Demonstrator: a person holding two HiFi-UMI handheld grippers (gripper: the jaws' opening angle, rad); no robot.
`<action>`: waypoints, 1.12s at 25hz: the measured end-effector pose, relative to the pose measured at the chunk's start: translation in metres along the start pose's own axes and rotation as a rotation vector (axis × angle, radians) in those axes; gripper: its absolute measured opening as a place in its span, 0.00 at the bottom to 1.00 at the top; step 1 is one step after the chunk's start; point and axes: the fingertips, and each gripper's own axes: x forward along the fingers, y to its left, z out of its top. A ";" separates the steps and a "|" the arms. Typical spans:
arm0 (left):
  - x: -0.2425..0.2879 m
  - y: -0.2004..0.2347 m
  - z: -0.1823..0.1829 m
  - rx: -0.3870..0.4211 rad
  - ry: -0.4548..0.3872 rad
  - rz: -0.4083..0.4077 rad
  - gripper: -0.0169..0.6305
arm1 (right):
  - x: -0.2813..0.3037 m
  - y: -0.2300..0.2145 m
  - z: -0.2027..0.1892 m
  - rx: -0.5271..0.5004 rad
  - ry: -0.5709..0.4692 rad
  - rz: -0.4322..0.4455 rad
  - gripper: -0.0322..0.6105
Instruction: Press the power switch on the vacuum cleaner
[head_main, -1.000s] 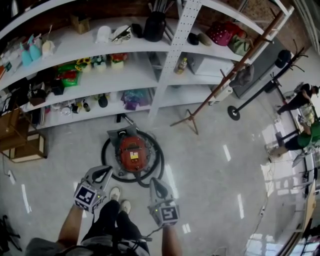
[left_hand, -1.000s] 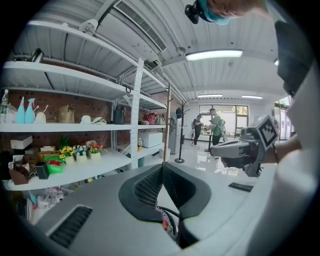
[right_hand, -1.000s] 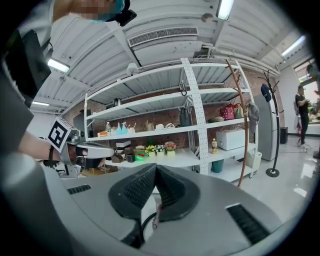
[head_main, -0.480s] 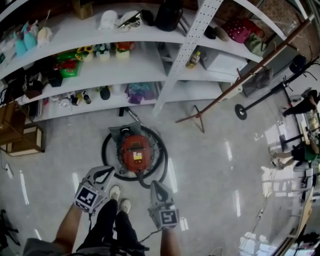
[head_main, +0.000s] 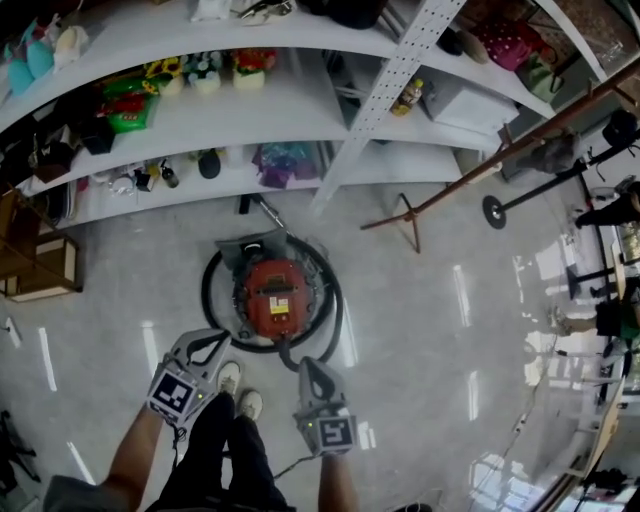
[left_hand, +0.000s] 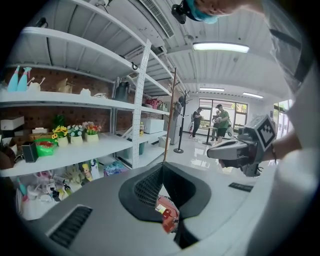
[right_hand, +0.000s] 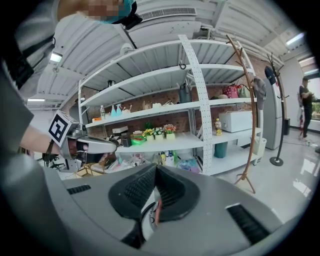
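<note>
A red vacuum cleaner (head_main: 272, 298) stands on the floor in the head view, ringed by its coiled black hose (head_main: 208, 300). A yellow label shows on its top; I cannot make out the power switch. My left gripper (head_main: 214, 341) hangs shut just off the near left of the hose. My right gripper (head_main: 304, 364) is shut too, near the hose's front right. Neither touches the vacuum. In the left gripper view the jaws (left_hand: 162, 168) meet, with a sliver of red vacuum (left_hand: 168, 214) below. The right gripper view shows its shut jaws (right_hand: 156, 168).
White shelves (head_main: 300, 110) full of small items run behind the vacuum. A wooden coat rack (head_main: 480, 165) leans at the right and a black stand (head_main: 495, 210) sits beyond it. A wooden crate (head_main: 40, 270) stands at left. The person's shoes (head_main: 240, 390) are between the grippers.
The head view has tipped down and edged toward the shelves. Both grippers stay shut in nearly the same places beside the vacuum.
</note>
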 end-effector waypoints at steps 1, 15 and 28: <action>0.004 0.002 -0.003 0.001 0.000 -0.001 0.04 | 0.005 -0.001 -0.003 0.003 0.005 0.003 0.07; 0.029 0.023 -0.040 -0.020 -0.016 0.018 0.04 | 0.048 -0.022 -0.041 0.003 0.017 0.019 0.07; 0.063 0.027 -0.097 -0.009 -0.018 0.010 0.04 | 0.073 -0.045 -0.092 0.024 -0.045 0.000 0.07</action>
